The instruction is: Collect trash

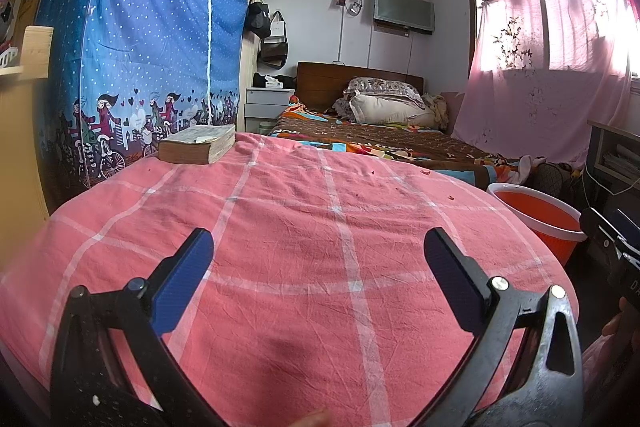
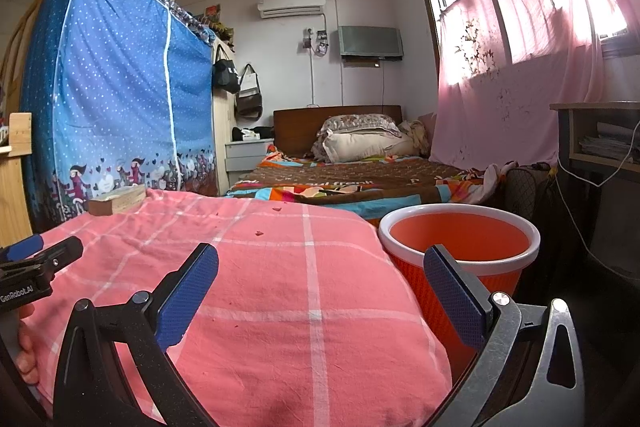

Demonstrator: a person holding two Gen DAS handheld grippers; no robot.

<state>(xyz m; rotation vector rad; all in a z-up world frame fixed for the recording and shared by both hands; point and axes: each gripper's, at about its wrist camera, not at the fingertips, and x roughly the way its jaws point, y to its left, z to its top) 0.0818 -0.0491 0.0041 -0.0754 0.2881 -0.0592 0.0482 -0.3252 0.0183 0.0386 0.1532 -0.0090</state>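
Trash: tiny dark red scraps dot the far side of the pink checked cloth, well ahead of both grippers; from the right wrist one scrap sits mid-cloth and another near the far edge. What they are made of is too small to tell.
Bin: an orange wastebasket with a white rim stands just beside the cloth's right edge, lower than the cloth top; nothing shows inside it from here. The left wrist catches it too, off to the right.
Left gripper: the left gripper hovers over the near part of the cloth, jaws spread wide, blue pads facing each other, nothing between them.
Right gripper: the right gripper is just as wide apart and empty, its left finger over the cloth, its right finger in front of the bin's wall.
Hands: fingertips of the person's hand show at the left edge of the right wrist view, under the other gripper's body.
Book: a thick old book lies flat at the cloth's far left corner.
Beyond: a blue dotted fabric wardrobe at left, a bed with a patterned cover behind, pink curtains over the bright window.
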